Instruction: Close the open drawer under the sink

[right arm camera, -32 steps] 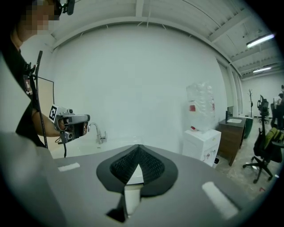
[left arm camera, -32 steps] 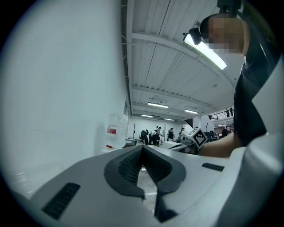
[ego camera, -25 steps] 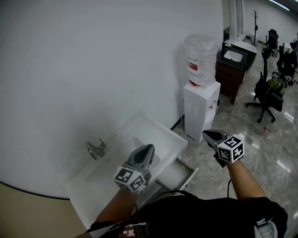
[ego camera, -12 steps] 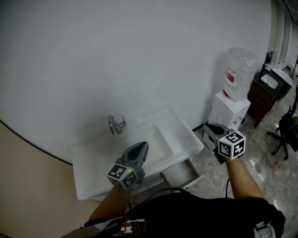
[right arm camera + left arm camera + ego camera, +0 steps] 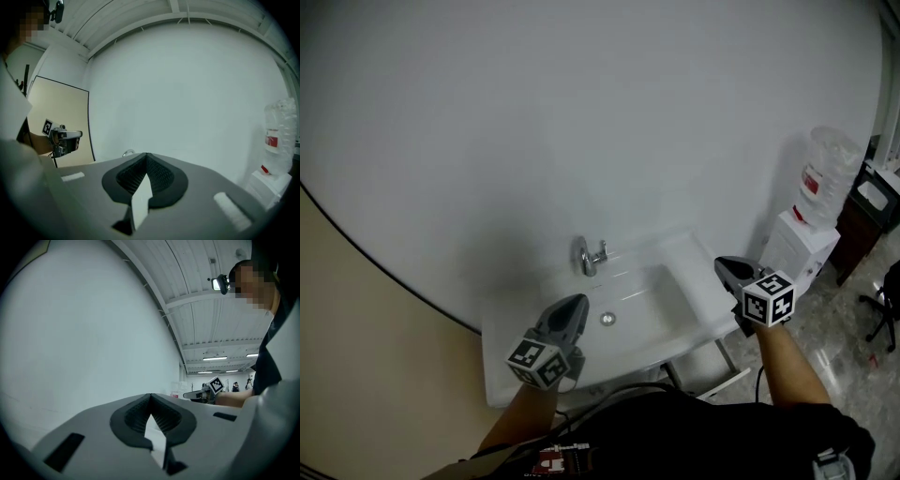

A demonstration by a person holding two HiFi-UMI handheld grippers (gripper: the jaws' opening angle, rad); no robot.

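Note:
The white sink (image 5: 675, 300) with its chrome faucet (image 5: 589, 255) hangs on the white wall in the middle of the head view. Below its front right corner the white drawer (image 5: 722, 380) stands pulled out, mostly hidden by the basin and my body. My left gripper (image 5: 574, 305) hovers over the sink's front left part, shut and empty. My right gripper (image 5: 724, 264) is held above the sink's right edge, over the drawer, also shut with nothing in it. Both point towards the wall. Each gripper view shows its own closed tips: left gripper (image 5: 150, 397), right gripper (image 5: 146, 155).
A white water dispenser (image 5: 802, 246) with a clear bottle (image 5: 825, 178) stands right of the sink. Beyond it are a dark cabinet (image 5: 864, 220) and an office chair (image 5: 889, 314) on the marble floor. A beige wall panel (image 5: 356, 328) lies to the left.
The view has swung left, so the sink now sits in the middle and the dispenser at the right edge. Both grippers moved with it and stay shut.

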